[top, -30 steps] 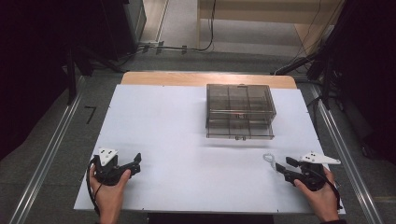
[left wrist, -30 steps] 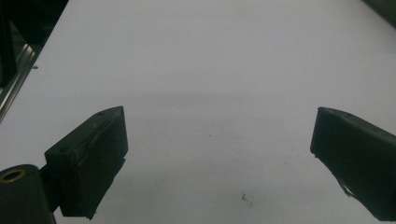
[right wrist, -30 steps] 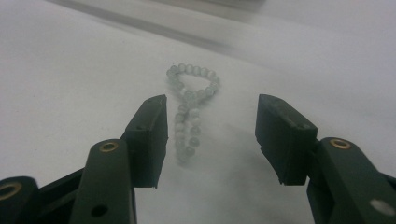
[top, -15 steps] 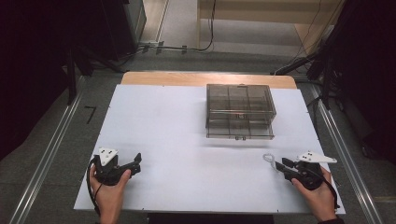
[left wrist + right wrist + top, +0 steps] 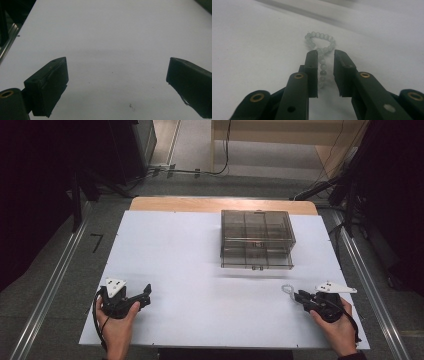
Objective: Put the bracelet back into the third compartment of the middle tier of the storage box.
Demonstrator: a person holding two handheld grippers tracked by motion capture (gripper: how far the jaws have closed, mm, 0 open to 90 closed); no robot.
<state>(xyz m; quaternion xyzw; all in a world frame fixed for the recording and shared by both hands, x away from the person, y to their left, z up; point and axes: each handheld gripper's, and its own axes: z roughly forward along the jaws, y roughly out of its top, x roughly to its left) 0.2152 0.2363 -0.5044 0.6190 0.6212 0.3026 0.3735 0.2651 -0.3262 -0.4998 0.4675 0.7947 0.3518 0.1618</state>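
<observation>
Pale-green bead bracelet (image 5: 321,53) lying lengthwise between right tongs (image 5: 325,58), closing in, not yet clamped; left tongs (image 5: 117,75) apart, far left.

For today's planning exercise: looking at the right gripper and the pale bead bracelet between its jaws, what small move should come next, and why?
Probably finish closing. The right gripper has just been closing its jaws, which straddle the pale green bead bracelet lying on the white table, yet a gap shows on each side of the strand. Lifting now would likely leave it behind.
</observation>
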